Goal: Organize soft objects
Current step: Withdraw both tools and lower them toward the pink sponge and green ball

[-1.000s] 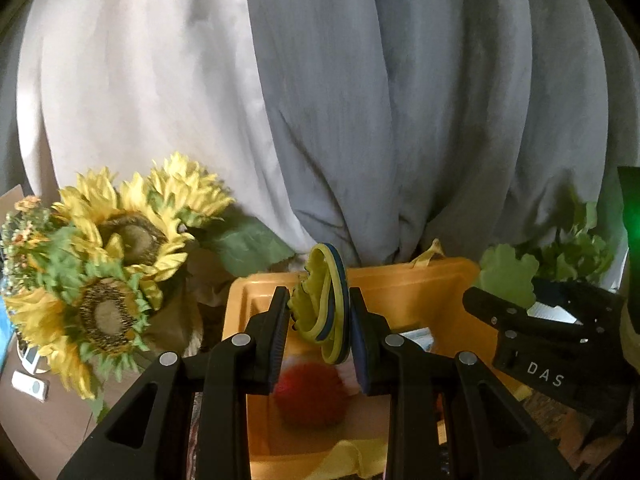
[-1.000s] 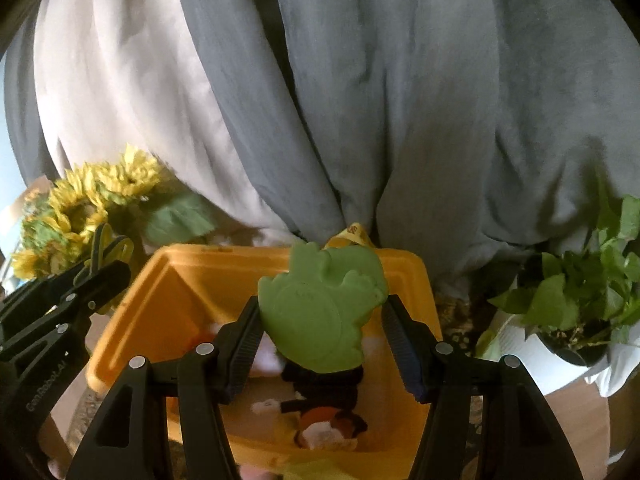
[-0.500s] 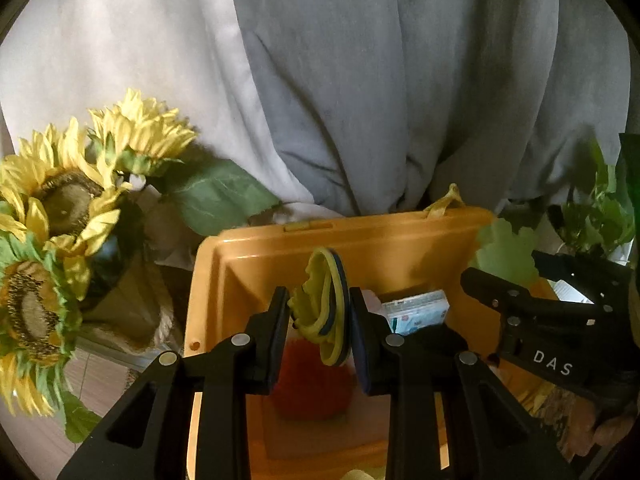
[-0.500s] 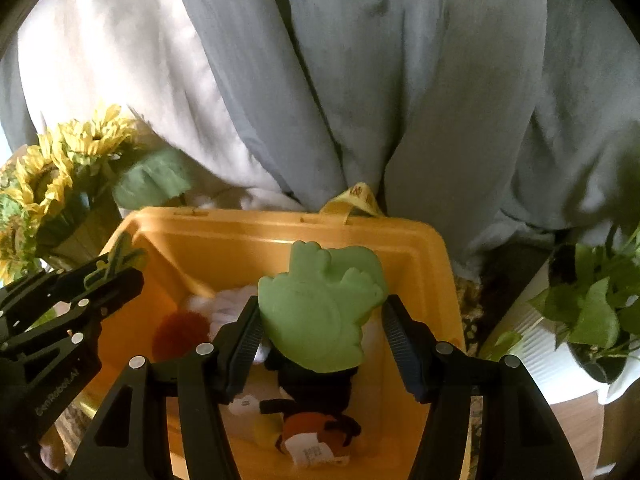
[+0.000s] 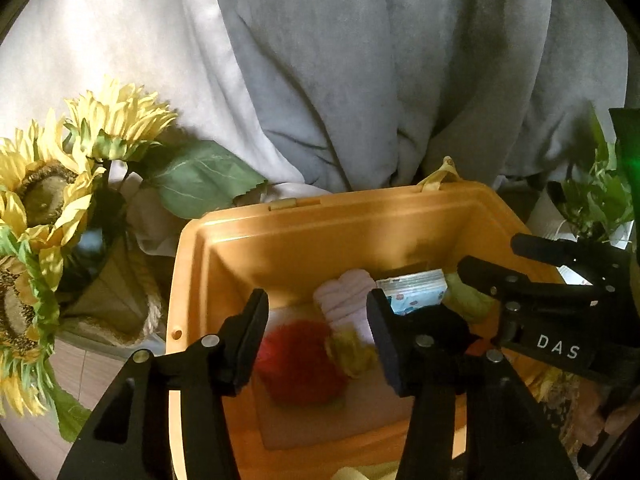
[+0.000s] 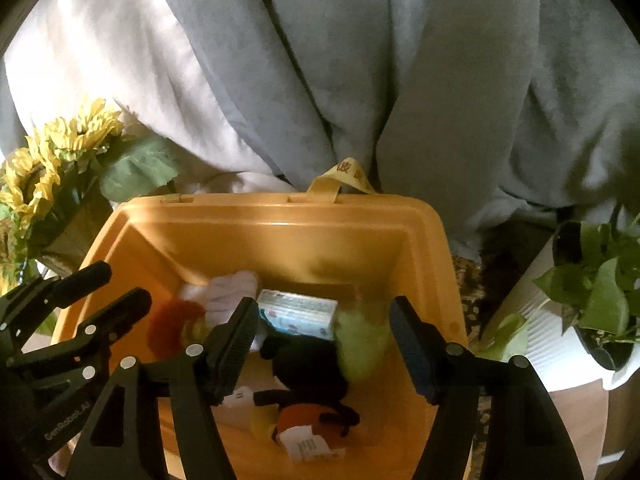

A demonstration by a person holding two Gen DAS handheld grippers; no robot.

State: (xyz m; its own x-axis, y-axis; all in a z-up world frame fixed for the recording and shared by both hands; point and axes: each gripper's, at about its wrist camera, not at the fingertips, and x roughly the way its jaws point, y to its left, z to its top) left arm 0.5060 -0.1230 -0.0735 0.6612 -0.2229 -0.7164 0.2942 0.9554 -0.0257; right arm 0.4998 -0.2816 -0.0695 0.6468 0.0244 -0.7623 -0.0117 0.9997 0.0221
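Note:
Both grippers hang over an open orange bin. My left gripper has its jaws opening, and the pads touch nothing. A blurred yellow toy lies just below them, beside a red fuzzy ball. My right gripper is opening too. A blurred green soft toy sits loose between and below its fingers, clear of the pads. In the bin also lie a black plush, a tissue pack and a pale folded cloth.
Artificial sunflowers in a woven pot stand left of the bin. A potted green plant in a white pot stands to its right. Grey and white fabric hangs behind. Each gripper shows at the edge of the other's view.
Both grippers sank toward the bin and their jaws spread. The yellow-and-blue toy left the left jaws and the green toy left the right jaws; both dropped into the bin.

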